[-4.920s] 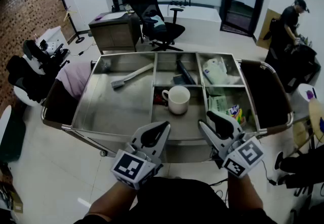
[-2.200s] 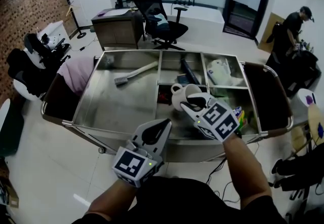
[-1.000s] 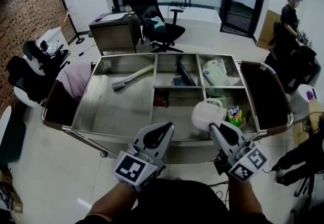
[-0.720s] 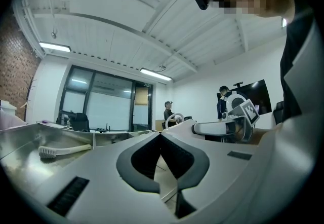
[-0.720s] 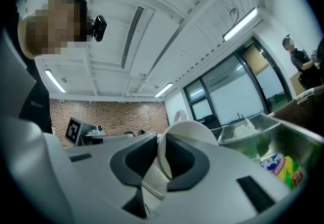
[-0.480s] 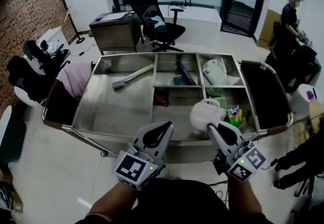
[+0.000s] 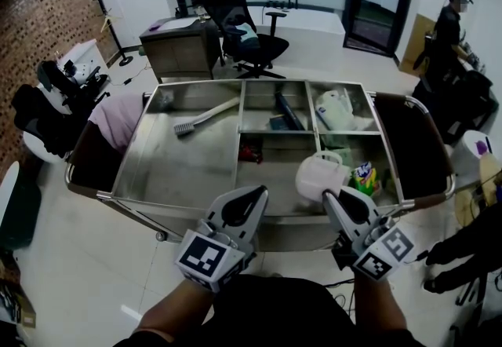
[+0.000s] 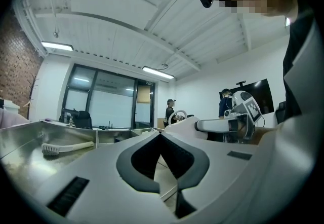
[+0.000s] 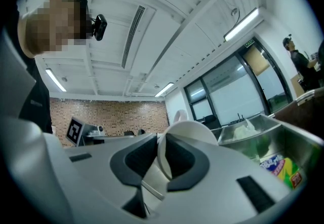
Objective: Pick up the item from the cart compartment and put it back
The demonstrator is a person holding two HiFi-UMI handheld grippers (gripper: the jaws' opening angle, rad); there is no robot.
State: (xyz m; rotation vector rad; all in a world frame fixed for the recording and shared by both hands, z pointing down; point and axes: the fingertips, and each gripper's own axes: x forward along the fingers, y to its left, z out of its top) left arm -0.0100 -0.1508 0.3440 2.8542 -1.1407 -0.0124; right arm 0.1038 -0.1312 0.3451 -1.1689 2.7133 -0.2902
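A white mug point(image 7: 320, 177) hangs tilted above the front right of the steel cart's point(image 7: 180, 173) middle compartment. My right gripper point(image 7: 330, 197) is shut on its rim. In the right gripper view the mug's wall point(image 9: 190, 134) sits between the dark pads point(image 9: 135, 159), handle pointing away. My left gripper point(image 7: 254, 195) hovers at the cart's front edge, level with the divider, shut and holding nothing. In the left gripper view its tips point(image 8: 161, 136) meet.
A white brush point(image 7: 205, 116) lies in the large left compartment. A small red item point(image 7: 249, 154), a dark tool point(image 7: 284, 112), a white bag point(image 7: 336, 111) and a colourful packet point(image 7: 364, 177) fill other compartments. Dark bags point(image 7: 412, 145) hang at the cart's right end, pink cloth point(image 7: 118, 119) at its left.
The mug stood in the middle compartment; my right gripper reached in, closed on its rim and lifted it toward the front right. Over the last second nothing has moved.
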